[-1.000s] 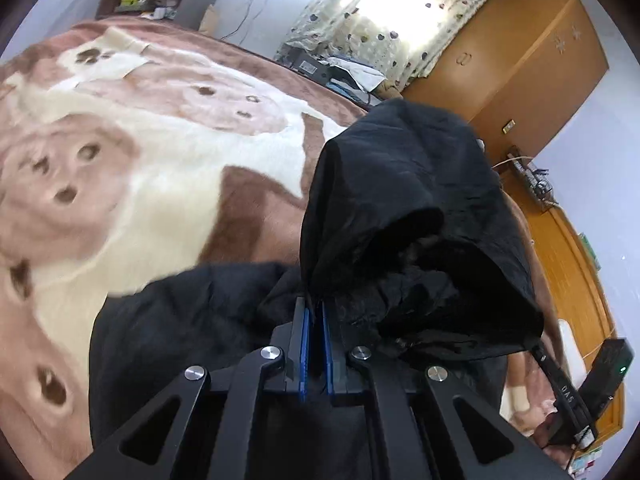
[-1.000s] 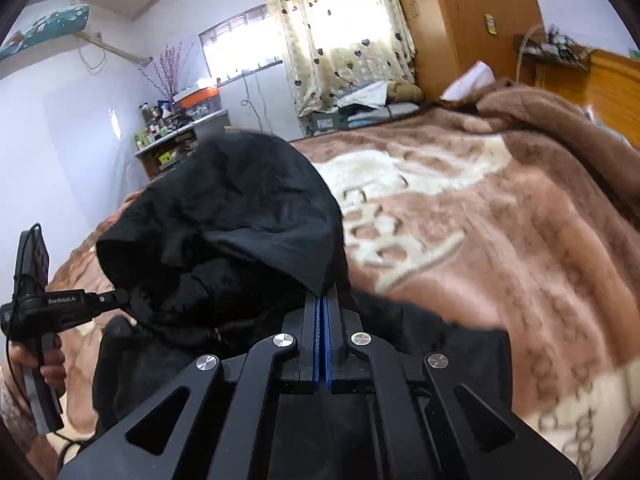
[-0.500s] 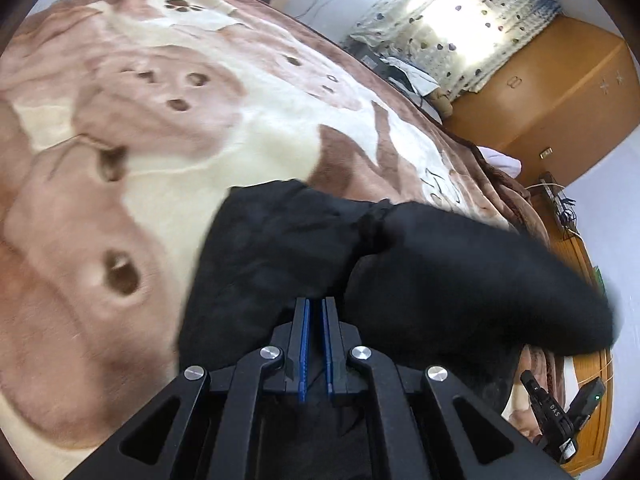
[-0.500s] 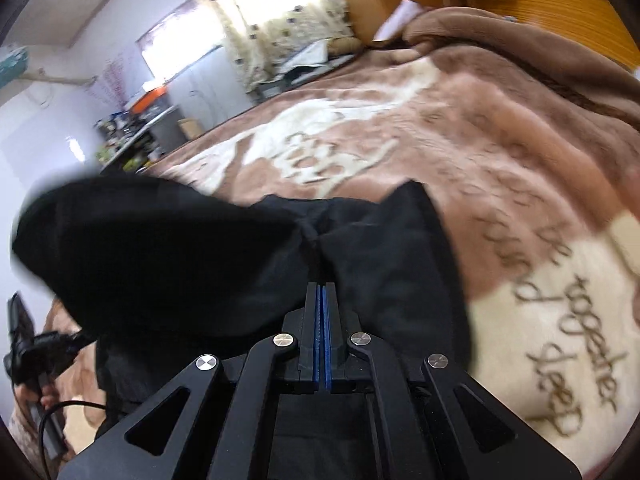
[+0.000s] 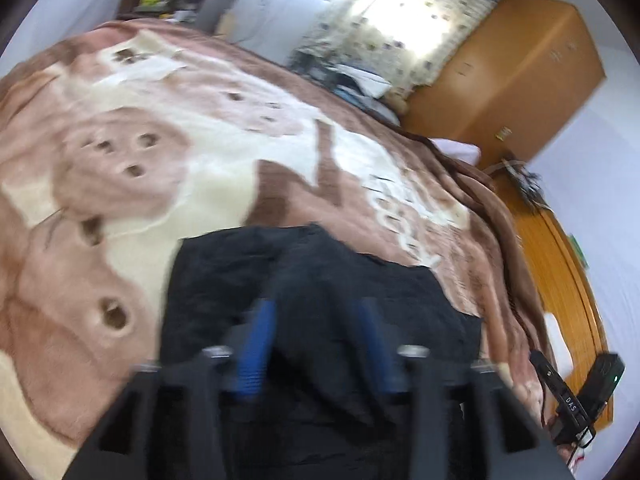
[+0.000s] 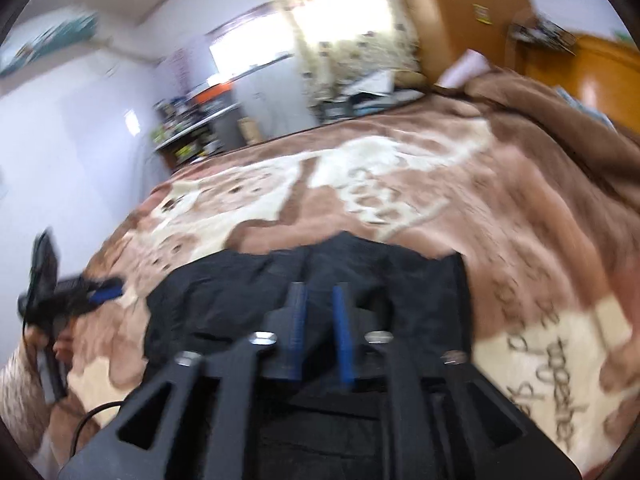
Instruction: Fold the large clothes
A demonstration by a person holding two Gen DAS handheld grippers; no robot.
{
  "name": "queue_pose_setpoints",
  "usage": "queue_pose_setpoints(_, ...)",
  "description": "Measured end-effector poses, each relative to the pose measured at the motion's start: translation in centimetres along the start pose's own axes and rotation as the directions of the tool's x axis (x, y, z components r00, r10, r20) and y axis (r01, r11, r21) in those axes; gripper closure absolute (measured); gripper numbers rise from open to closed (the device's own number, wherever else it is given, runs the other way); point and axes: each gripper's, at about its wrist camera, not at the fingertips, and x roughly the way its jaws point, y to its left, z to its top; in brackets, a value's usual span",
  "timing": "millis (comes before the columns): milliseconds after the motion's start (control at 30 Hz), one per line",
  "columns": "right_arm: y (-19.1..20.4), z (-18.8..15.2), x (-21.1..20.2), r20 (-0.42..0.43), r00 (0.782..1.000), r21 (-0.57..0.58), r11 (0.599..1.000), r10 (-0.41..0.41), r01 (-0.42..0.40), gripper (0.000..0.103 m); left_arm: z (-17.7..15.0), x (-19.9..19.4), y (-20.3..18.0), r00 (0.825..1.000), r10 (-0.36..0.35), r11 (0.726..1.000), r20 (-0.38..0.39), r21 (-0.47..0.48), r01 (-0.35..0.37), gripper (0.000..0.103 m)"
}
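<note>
Bedroom w/ brown blanket (image 5: 168,184): black garment (image 5: 320,280) is lying folded on bed as both tongs, L (image 5: 316,344) & R (image 6: 320,336), are just opening, nothing between them, fold apparently completing.

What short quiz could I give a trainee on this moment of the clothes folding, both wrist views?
1. True or false: the left gripper is clamped on the black garment.
2. What does the garment lie on? A) bare floor B) brown and cream blanket C) wooden desk
3. Fill in: the right gripper has its jaws ____, having just been opening.

Key
1. False: its jaws have just been opening and stand apart above the cloth.
2. B
3. Open, nothing pressed between the blue pads.
</note>
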Motion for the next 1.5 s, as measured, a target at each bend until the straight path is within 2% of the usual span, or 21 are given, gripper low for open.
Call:
queue_pose_setpoints(33,1.0,0.2,0.3,-0.008,1.0,-0.026,1.0,0.009,-0.009,0.065,-0.1,0.2,-0.6,1.0,-0.006,1.0,-0.006,0.013,0.006,0.032)
queue_pose_setpoints(100,2.6,0.0,1.2,-0.025,1.0,-0.076,0.997,0.006,-0.008,0.059,-0.6,1.3,-2.4,1.0,0.016,0.998,-0.024,0.064,-0.015,0.032)
queue_pose_setpoints(233,4.8,-2.0,4.5,-0.078,0.996,-0.159,0.987,-0.039,0.026,0.059,-2.4,4.9,-4.4,0.992,0.069,0.986,-0.11,0.157,-0.052,0.032)
queue_pose_setpoints(433,6.7,-5.5,8.9,-0.139,0.989,-0.271,0.962,-0.058,0.018,0.059,-4.8,8.9,-4.5,0.971,0.194,0.943,-0.14,0.299,-0.145,0.032)
queue_pose_setpoints(600,5.9,-7.6,12.2,-0.214,0.974,-0.292,0.956,-0.077,0.012,0.059,-5.9,11.0,-3.8,0.959,0.241,0.906,-0.15,0.39,-0.167,0.031)
queue_pose_setpoints(667,5.4,-8.6,13.0,-0.23,0.969,-0.303,0.953,-0.086,0.013,0.059,-6.4,11.5,-3.5,0.96,0.24,0.899,-0.143,0.405,-0.164,0.031)
queue_pose_setpoints(900,4.1,-10.4,14.9,-0.277,0.956,-0.308,0.951,-0.101,0.011,0.059,-7.5,13.3,-2.7,0.954,0.261,0.901,-0.15,0.392,-0.185,0.03)
queue_pose_setpoints(1100,4.1,-10.9,16.3,-0.311,0.942,-0.326,0.945,-0.129,0.022,0.059,-7.7,14.5,-1.8,0.949,0.255,0.909,-0.184,0.381,-0.171,0.03)
queue_pose_setpoints(1400,5.0,-10.9,16.0,-0.325,0.927,-0.32,0.944,-0.188,0.079,0.059,-7.6,13.6,-2.6,0.944,0.274,0.908,-0.182,0.373,-0.192,0.029)
queue_pose_setpoints(1433,5.3,-10.4,15.7,-0.334,0.921,-0.311,0.946,-0.199,0.092,0.059,-7.4,13.1,-2.8,0.943,0.274,0.915,-0.188,0.353,-0.195,0.029)
queue_pose_setpoints(1500,5.9,-9.5,14.5,-0.32,0.926,-0.297,0.949,-0.199,0.101,0.059,-7.2,11.2,-3.0,0.956,0.223,0.942,-0.189,0.294,-0.162,0.029)
